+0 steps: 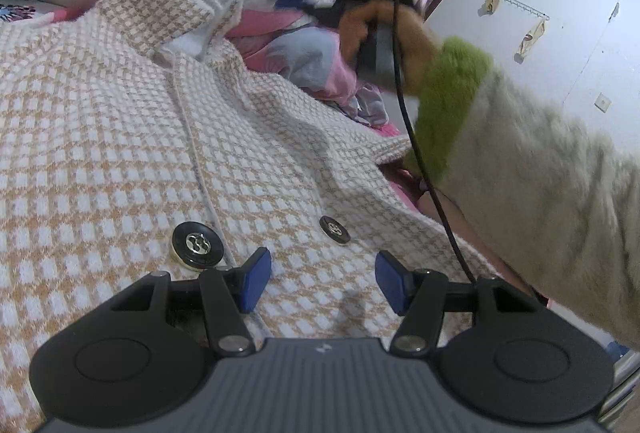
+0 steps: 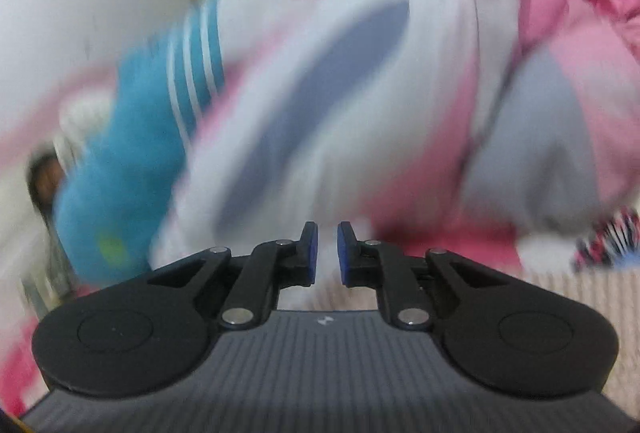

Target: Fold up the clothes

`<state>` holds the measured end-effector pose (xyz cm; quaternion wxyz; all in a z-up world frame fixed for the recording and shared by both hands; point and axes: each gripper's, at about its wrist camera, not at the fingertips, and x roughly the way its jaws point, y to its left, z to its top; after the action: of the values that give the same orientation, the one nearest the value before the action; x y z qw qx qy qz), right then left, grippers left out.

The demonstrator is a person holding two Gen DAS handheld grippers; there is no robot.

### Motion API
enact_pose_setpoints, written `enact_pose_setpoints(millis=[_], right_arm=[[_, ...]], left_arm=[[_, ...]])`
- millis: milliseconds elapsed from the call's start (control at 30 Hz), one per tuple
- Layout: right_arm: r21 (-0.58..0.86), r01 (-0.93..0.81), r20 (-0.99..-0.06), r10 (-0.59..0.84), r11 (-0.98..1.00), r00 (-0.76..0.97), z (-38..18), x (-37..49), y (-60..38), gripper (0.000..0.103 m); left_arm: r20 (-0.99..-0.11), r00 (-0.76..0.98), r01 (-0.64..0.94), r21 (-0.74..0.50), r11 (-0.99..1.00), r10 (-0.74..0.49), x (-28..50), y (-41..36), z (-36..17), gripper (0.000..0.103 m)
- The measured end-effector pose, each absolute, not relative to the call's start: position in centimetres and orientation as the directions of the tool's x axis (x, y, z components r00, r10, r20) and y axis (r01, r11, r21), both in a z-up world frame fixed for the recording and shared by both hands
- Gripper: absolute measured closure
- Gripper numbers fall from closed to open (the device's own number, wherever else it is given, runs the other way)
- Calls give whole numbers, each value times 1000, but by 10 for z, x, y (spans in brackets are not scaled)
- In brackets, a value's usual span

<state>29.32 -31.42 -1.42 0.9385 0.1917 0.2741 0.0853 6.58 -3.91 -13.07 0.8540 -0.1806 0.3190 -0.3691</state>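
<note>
My left gripper [image 1: 323, 281] hangs low over the checked jacket [image 1: 120, 137], jaws roughly half open, blue pads clear of the cloth and holding nothing. The jacket lies spread flat across the bed, tan and white weave filling the near and left of this view, its collar [image 1: 176, 1] at the far end. Two dark buttons sit just ahead of my fingers: one [image 1: 195, 244] beside the left pad, the other [image 1: 334, 229] a little farther right. Over on the right, my other hand [image 1: 384, 33], in a green-cuffed sleeve [image 1: 452, 105], grips the right gripper's handle beyond the jacket's far edge. From that side, the right gripper [image 2: 327, 249] shows its jaws nearly closed, a thin gap between the pads, nothing in it. Ahead of it everything is smeared: a pink and white quilt [image 2: 400, 33], a blue striped cloth [image 2: 136, 137] to the left.
</note>
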Motion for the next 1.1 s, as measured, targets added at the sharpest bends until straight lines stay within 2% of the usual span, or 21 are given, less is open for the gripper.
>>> enact_pose_setpoints(millis=[67,133,233,400,500,600,700,833,933,1100], right_arm=[[355,-46,-560,251,934,790,-37,307,-297,95],[383,-78,-590,310,920,746,-53,343,-279,95],[363,-92,-610,311,927,728,-72,381,-248,95],[416,-60,-587,318,907,745,-78,393,-249,93],[428,-38,-557,297,903,775,-51,367,-274,93],[421,38,-542,218,906,812,-7,329,-320,92],[394,159,-547,92,905,832,38,285,-379,80],[393,358,-587,-68,847,807,72,224,-462,54],[403,490,-662,-124,773,739,66,195,-510,51],[385,640,-730,-204,665,652,35,154,-567,49]], left_arm=[[-411,524,516,-544,662,-746,65,-39,-131,44],[-409,524,516,-545,661,-747,65,-39,-132,44],[-406,523,516,-549,658,-749,65,-39,-133,44],[-397,519,515,-561,648,-757,64,-36,-134,44],[-396,519,516,-562,647,-758,64,-36,-134,44],[-397,520,516,-560,648,-757,63,-36,-135,44],[-398,521,518,-556,650,-755,64,-36,-135,44],[-400,522,518,-552,653,-753,64,-36,-135,44],[-401,523,519,-549,655,-752,63,-37,-135,44],[-401,523,521,-548,654,-752,65,-37,-136,44]])
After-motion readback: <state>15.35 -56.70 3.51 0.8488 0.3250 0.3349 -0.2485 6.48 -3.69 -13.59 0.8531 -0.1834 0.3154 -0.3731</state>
